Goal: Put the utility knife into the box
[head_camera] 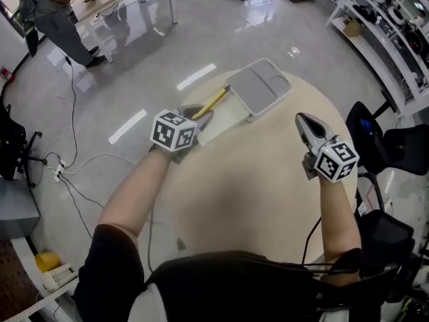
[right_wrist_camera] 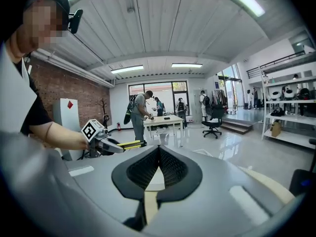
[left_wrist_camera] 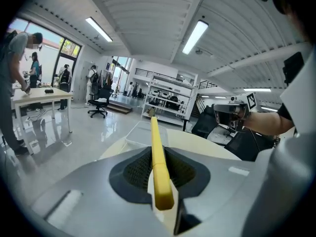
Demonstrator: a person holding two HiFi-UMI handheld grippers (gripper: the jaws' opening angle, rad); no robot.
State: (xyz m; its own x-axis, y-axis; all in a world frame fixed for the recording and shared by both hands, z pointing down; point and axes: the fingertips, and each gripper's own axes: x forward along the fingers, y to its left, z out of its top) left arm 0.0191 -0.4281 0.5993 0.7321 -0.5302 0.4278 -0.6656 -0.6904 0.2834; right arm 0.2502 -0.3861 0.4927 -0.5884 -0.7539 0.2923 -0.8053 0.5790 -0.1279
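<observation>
Far left, a person [head_camera: 57,15] stands out on the glossy floor, well away from you. Now your left gripper [head_camera: 200,116]: jaws clenched on the yellow utility knife [head_camera: 212,102], gripping it near its back end, and the long body shoots forward between the pads, angled up and away. It's off the round beige counter [head_camera: 255,180], and from your head view its far end reaches the left edge of the box [head_camera: 228,121]. The box sits open on the far side of the counter, with what looks like its grey lid [head_camera: 260,86] lying flat against its right side. Further right, your right gripper [head_camera: 303,119] hangs over the counter's right side, well apart from the box, jaws pressed together with nothing between them. Beyond it, white shelves [head_camera: 389,25] line the right wall.
</observation>
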